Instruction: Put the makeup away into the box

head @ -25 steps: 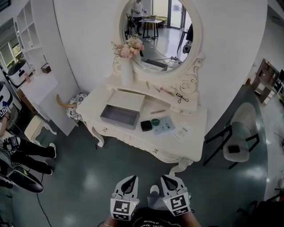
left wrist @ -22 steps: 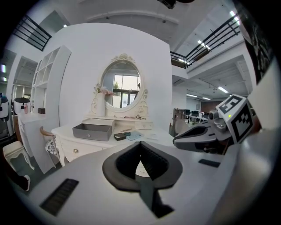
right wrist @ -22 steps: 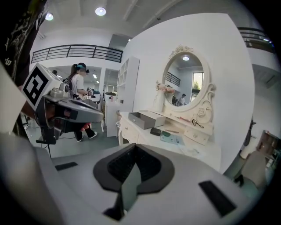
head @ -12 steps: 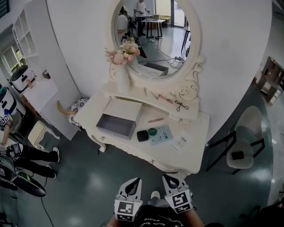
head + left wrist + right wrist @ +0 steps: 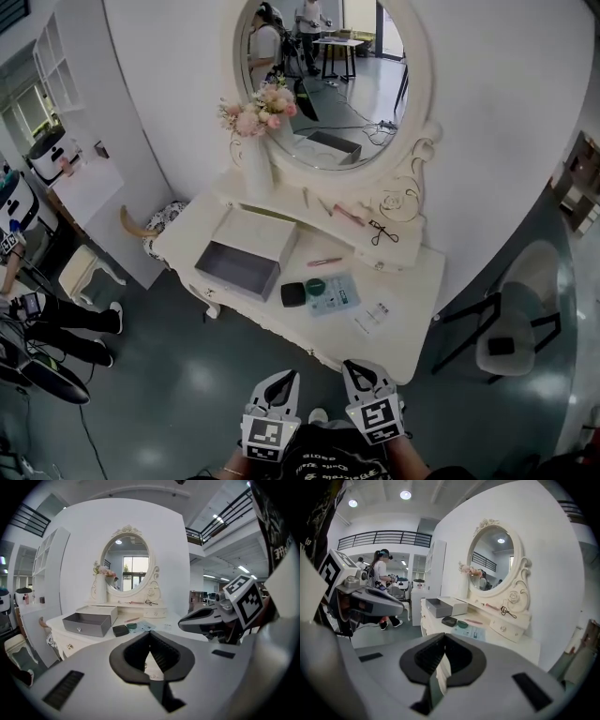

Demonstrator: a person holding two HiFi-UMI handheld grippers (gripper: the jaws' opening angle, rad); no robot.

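Note:
Both grippers hang low at the near edge of the head view, short of the cream dressing table (image 5: 412,281). My left gripper (image 5: 285,377) and my right gripper (image 5: 355,369) are both shut and hold nothing. On the table stands an open grey box (image 5: 237,267). Right of it lie a black compact (image 5: 293,293), a green round pot (image 5: 315,286) and a pale blue packet (image 5: 337,295). A pink pencil (image 5: 324,262) lies behind them. On the raised shelf rest an eyelash curler (image 5: 382,230) and a pink stick (image 5: 347,215). The left gripper view shows the box (image 5: 89,622) far ahead.
A vase of flowers (image 5: 258,141) and an oval mirror (image 5: 328,75) stand at the table's back. A white card (image 5: 372,317) lies near the front edge. A grey chair (image 5: 502,328) is at the right, a patterned stool (image 5: 164,225) at the left, and a person's legs (image 5: 66,328) at the far left.
Both grippers have moved forward toward the dressing table, still side by side and shut. The table now lies nearer in the head view.

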